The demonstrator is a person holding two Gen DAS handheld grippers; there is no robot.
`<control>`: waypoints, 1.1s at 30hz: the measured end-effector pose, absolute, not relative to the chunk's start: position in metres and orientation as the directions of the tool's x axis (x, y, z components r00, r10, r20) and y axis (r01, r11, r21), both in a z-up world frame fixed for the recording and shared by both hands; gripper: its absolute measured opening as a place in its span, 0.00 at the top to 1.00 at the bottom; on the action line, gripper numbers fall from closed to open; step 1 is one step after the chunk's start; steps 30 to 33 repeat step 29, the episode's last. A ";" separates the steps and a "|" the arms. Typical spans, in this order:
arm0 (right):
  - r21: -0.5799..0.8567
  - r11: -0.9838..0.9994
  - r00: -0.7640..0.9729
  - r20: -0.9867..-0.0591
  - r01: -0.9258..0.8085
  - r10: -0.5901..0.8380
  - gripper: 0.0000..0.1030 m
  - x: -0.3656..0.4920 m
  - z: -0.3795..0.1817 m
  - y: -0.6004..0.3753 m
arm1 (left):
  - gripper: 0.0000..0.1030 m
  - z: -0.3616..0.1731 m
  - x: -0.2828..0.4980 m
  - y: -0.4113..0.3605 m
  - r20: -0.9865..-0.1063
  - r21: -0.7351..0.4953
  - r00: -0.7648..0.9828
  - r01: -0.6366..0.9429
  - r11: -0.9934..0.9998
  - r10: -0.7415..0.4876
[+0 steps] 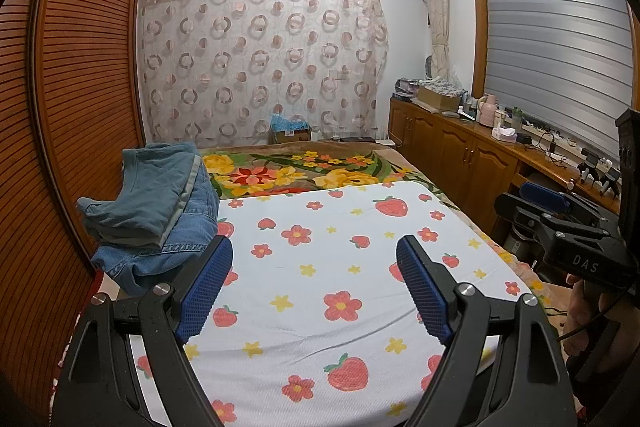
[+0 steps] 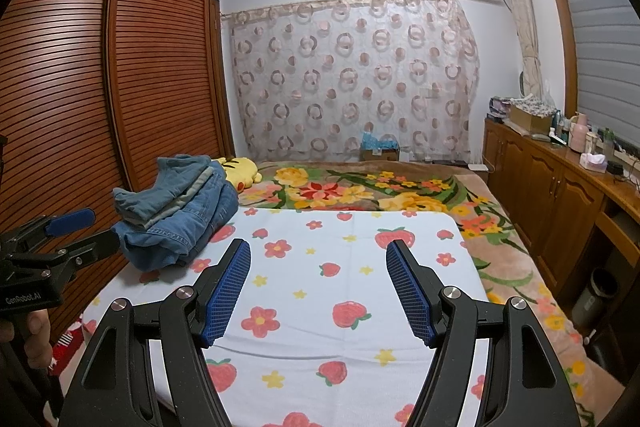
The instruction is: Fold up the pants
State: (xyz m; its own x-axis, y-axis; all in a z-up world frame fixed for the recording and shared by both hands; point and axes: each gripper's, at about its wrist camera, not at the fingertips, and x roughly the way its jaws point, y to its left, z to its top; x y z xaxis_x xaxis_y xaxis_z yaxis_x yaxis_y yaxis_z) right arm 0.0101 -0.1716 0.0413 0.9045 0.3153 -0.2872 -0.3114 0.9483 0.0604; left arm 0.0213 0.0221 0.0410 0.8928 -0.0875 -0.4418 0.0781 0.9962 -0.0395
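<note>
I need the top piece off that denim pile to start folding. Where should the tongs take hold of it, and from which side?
Grip the loose corner of the top denim garment that juts out over the pile's near left edge, coming in from the strawberry sheet side. That flap overhangs freely, so one pad can probably slip under it; elsewhere the layers lie stacked flat. The left tongs stand open and nearest.

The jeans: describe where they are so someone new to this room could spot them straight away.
Find the bed with its white strawberry-print sheet. On the sheet's far left corner, beside the slatted wardrobe, lies a pile of clothes. The jeans are its bottom layer: blue denim with stitched seams, under a plain teal garment, with a yellow plush toy behind.
</note>
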 end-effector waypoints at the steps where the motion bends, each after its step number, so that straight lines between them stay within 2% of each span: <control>1: 0.060 0.948 0.904 -0.287 -0.312 0.316 0.30 0.010 0.041 -0.172 | 0.18 0.041 0.021 0.022 -0.441 -0.040 0.893 0.079 0.996 -0.089; 33: 0.061 0.947 0.903 -0.287 -0.315 0.319 0.30 0.011 0.040 -0.173 | 0.18 0.040 0.022 0.022 -0.439 -0.040 0.894 0.079 0.996 -0.088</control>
